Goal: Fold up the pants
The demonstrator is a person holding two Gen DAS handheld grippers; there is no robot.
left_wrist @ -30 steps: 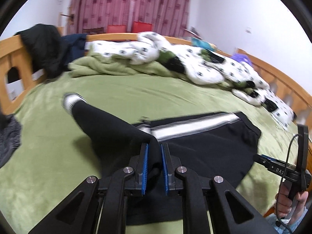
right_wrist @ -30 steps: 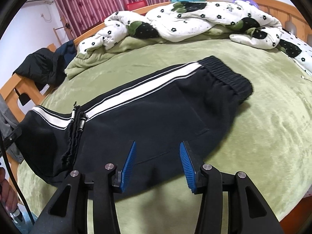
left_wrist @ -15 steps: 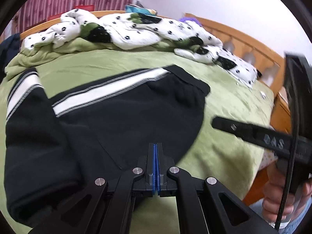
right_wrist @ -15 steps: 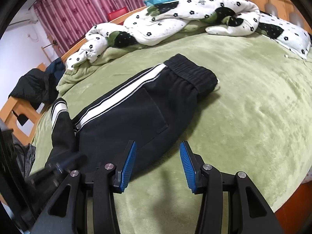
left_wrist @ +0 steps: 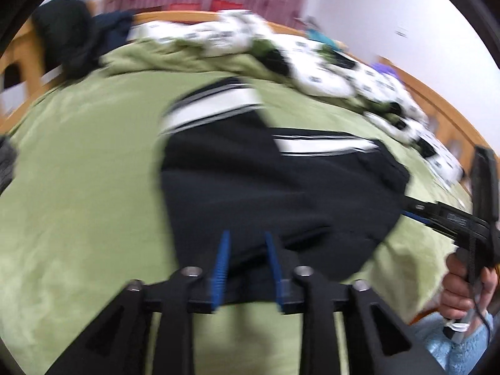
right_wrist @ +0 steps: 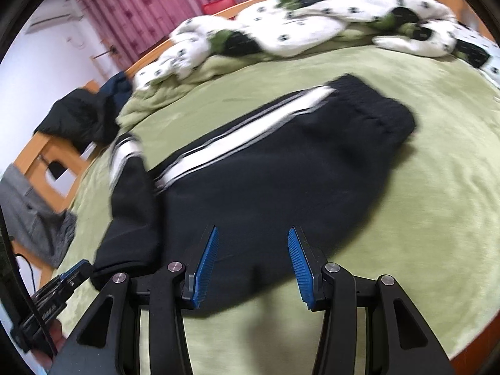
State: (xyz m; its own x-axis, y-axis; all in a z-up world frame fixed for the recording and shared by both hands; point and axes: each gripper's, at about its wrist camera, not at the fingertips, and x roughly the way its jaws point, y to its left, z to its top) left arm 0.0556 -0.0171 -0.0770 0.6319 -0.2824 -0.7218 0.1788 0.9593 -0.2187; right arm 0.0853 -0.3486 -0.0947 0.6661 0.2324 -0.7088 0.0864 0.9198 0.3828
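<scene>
Black pants point(right_wrist: 281, 181) with white side stripes lie on the green bed, waistband at the far right, the leg end folded back over at the left point(right_wrist: 131, 181). They also show in the blurred left wrist view point(left_wrist: 265, 187). My left gripper point(left_wrist: 247, 262) is open at the near edge of the pants, holding nothing. My right gripper point(right_wrist: 253, 256) is open and empty at the pants' near edge. The right gripper also shows at the right of the left wrist view point(left_wrist: 437, 215).
The green blanket point(right_wrist: 437, 218) covers the bed. A white spotted quilt point(right_wrist: 312, 22) is bunched at the far side. Dark clothes point(right_wrist: 84, 115) hang on the wooden bed frame point(right_wrist: 40, 156) at the left. Grey cloth point(right_wrist: 28, 212) lies at the left edge.
My left gripper was shut on the pant leg, carried it over onto the pants, and has now opened and let go. The right gripper stayed open and shifted slightly.
</scene>
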